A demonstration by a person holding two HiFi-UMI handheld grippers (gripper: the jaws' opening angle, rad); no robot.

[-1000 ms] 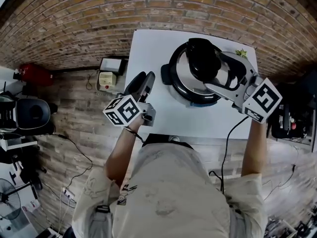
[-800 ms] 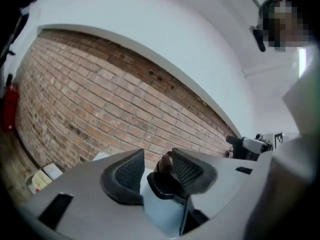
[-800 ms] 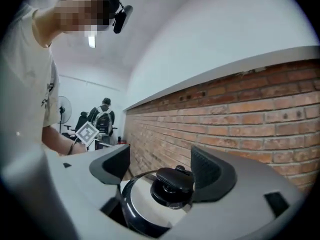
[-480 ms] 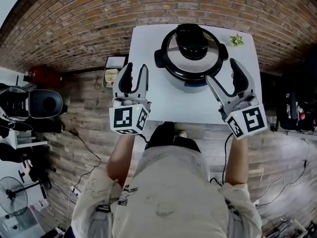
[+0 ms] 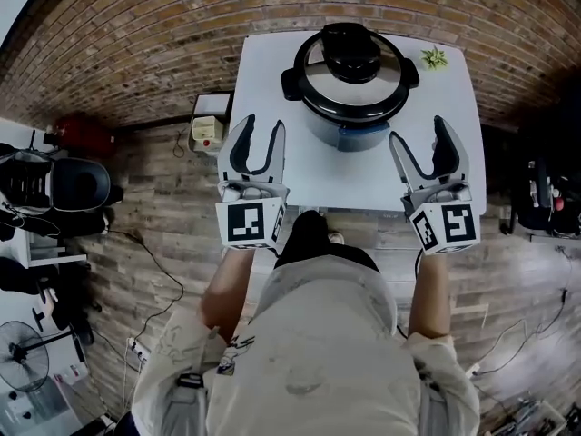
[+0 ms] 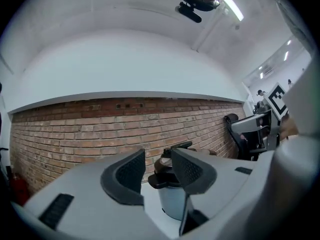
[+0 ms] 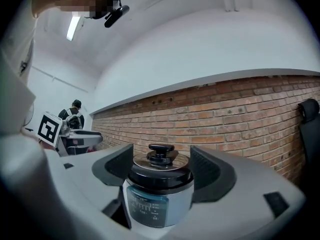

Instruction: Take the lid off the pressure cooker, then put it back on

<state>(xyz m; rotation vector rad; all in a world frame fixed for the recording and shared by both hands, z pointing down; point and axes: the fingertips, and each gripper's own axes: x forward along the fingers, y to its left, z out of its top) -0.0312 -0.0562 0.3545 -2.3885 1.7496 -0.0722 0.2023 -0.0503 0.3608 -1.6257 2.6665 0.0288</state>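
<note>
With the lid [image 5: 320, 78] seated on the pressure cooker [image 5: 349, 127] and neither gripper engaged, the moment is judged to fall outside the handling itself: either the lifting is not yet begun or the refitting is already done, and which of the two cannot be told. If the lid is to be taken off, a gripper would have to be carried forward, its jaws set around the black handle [image 5: 352, 51] and closed on it, and the lid probably twisted free before it is raised.

At the near edge of the bench [image 5: 272, 89] both grippers are held level and pointed at the far edge, the left gripper [image 5: 263, 127] by the near left corner, the right gripper [image 5: 418, 131] by the near right corner. The jaws of each have just been drawn in a little, yet are left spread, and nothing is pinched; the cooker is only seen through each gap, well beyond the pads. The cooker is stood at the middle of the far edge, well apart from both. A small green thing [image 5: 434, 58] is seen at the far right corner
</note>
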